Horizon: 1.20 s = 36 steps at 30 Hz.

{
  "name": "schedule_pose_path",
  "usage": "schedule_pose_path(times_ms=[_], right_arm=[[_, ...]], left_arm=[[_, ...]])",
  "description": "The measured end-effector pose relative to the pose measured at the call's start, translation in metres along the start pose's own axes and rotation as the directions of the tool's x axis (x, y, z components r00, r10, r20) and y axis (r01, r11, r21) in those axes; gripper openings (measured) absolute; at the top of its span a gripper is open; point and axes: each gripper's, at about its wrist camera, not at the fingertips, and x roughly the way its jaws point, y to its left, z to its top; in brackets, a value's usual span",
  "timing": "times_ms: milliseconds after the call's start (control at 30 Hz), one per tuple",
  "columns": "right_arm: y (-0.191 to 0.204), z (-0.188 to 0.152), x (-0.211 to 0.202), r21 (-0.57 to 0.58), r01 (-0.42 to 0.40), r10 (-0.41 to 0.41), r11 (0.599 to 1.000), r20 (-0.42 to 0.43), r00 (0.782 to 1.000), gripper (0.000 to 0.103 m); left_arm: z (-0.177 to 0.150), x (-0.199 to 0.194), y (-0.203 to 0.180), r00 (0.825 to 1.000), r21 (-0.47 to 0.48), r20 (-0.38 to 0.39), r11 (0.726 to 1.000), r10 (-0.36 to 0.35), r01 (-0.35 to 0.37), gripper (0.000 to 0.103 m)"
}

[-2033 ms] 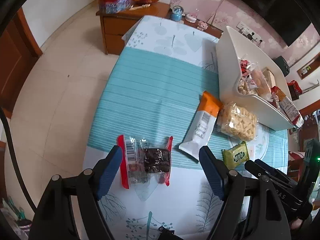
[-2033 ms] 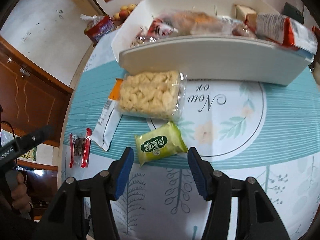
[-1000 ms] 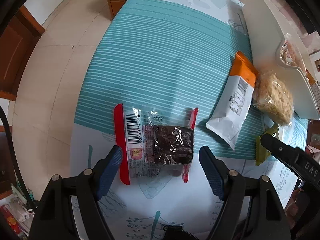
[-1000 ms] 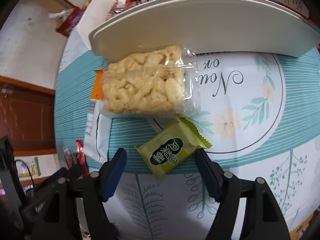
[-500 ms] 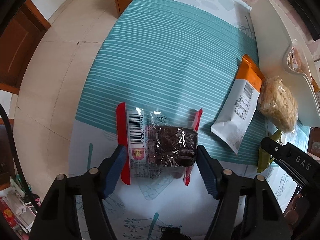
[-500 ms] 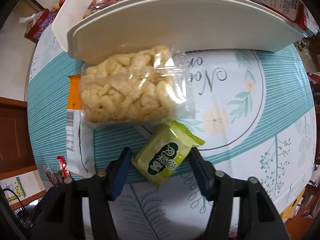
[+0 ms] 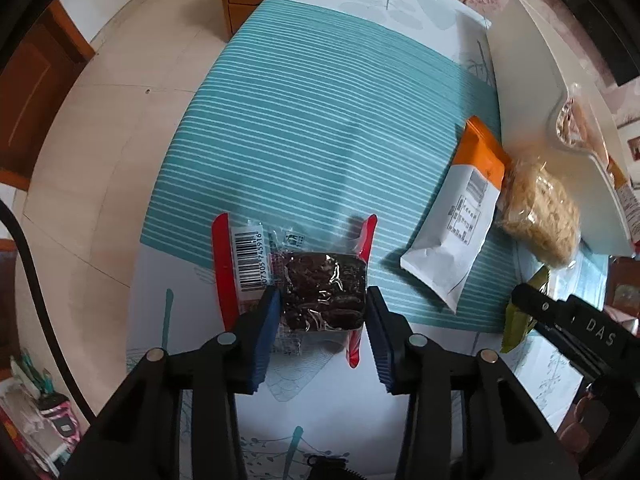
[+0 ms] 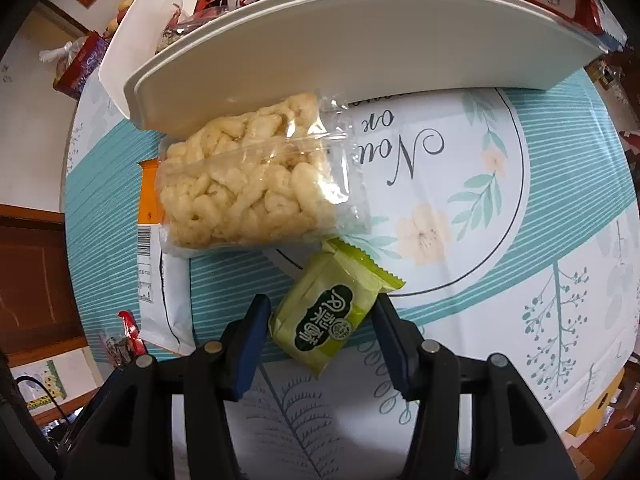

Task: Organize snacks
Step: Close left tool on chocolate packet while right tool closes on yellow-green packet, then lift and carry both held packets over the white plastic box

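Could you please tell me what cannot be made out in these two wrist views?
- White tray: its contents, cut off by the right wrist view's top edge and its own wall.
- Orange-topped white packet: mostly under the puffed-snack bag, right wrist.
- Green packet: half behind the right tool, left wrist.

left gripper [image 7: 323, 312] jaws closing, right gripper [image 8: 322, 330] likewise

Left wrist view: striped tablecloth [image 7: 320, 120] lies bare thru centre & upper left, free to pass. Right side blocked: orange-white pouch [image 7: 464, 216], puff bag [image 7: 540, 216], white tray [image 7: 560, 92] w/ tall wall, right gripper [image 7: 532, 304] at lower right.
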Motion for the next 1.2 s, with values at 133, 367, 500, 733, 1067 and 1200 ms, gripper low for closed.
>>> schedule_pose_path(times_ms=[133, 367, 500, 733, 1067, 1200], right_arm=[[-0.022, -0.002, 0.001, 0.008, -0.013, 0.013, 1.000, -0.008, 1.000, 0.052], [-0.036, -0.008, 0.003, -0.008, -0.039, 0.039, 0.999, -0.018, 0.999, 0.052], [-0.036, -0.015, 0.005, -0.045, -0.055, 0.053, 0.997, -0.038, 0.998, 0.051], [-0.025, -0.023, 0.001, -0.148, -0.098, 0.090, 0.984, -0.061, 0.994, 0.051], [-0.013, -0.031, -0.034, -0.329, -0.173, 0.180, 0.928, -0.007, 0.984, 0.051], [-0.010, -0.032, -0.056, -0.394, -0.193, 0.238, 0.899, 0.067, 0.969, 0.051]], left_arm=[[0.000, -0.001, 0.003, 1.000, -0.017, 0.011, 1.000, -0.013, 0.013, 0.038], [-0.008, -0.004, 0.012, 0.999, -0.045, 0.031, 0.999, -0.028, 0.029, 0.038], [-0.014, -0.012, 0.017, 0.997, -0.072, 0.059, 0.996, -0.043, 0.047, 0.038], [-0.017, -0.031, 0.019, 0.994, -0.099, 0.095, 0.993, -0.047, 0.057, 0.038], [0.011, -0.075, 0.006, 0.975, -0.091, 0.212, 0.992, -0.067, 0.087, 0.038], [0.024, -0.094, -0.008, 0.961, -0.062, 0.265, 0.993, -0.083, 0.103, 0.038]])
